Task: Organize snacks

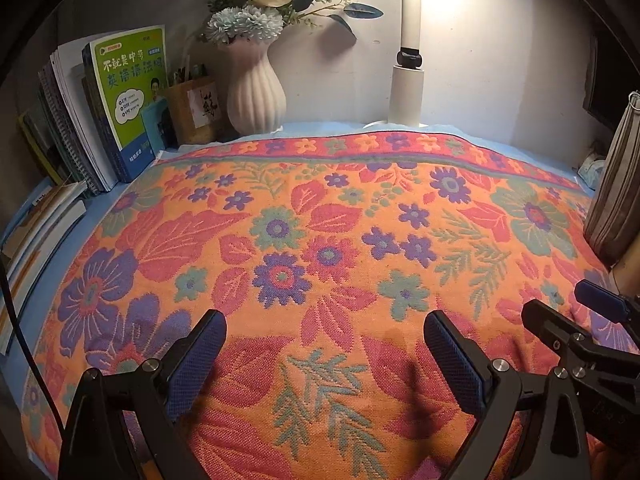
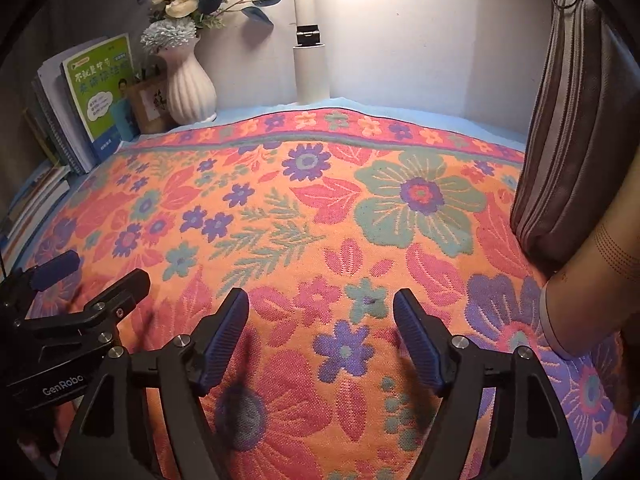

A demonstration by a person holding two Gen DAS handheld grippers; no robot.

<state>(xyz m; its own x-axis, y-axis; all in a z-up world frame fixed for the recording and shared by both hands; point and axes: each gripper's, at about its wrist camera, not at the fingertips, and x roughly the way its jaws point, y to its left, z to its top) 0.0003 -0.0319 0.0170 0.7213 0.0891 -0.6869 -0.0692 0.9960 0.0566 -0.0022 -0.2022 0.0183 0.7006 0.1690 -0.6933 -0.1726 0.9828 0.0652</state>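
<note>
Near, the left hand-held gripper (image 1: 325, 354) and the right hand-held gripper (image 2: 321, 338) both stand wide and hold nothing over the flowered cloth (image 1: 320, 220). No snacks show. At right leans a striped pouch (image 2: 568, 128). Far left stand books (image 1: 124, 92) and a white vase (image 1: 254, 88).

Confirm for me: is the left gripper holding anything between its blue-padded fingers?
No, the left gripper stands open with only the floral orange cloth visible between its pads.

Orange floral cloth (image 1: 320, 240), white ribbed vase (image 1: 254, 92), green-covered book (image 1: 128, 84).
</note>
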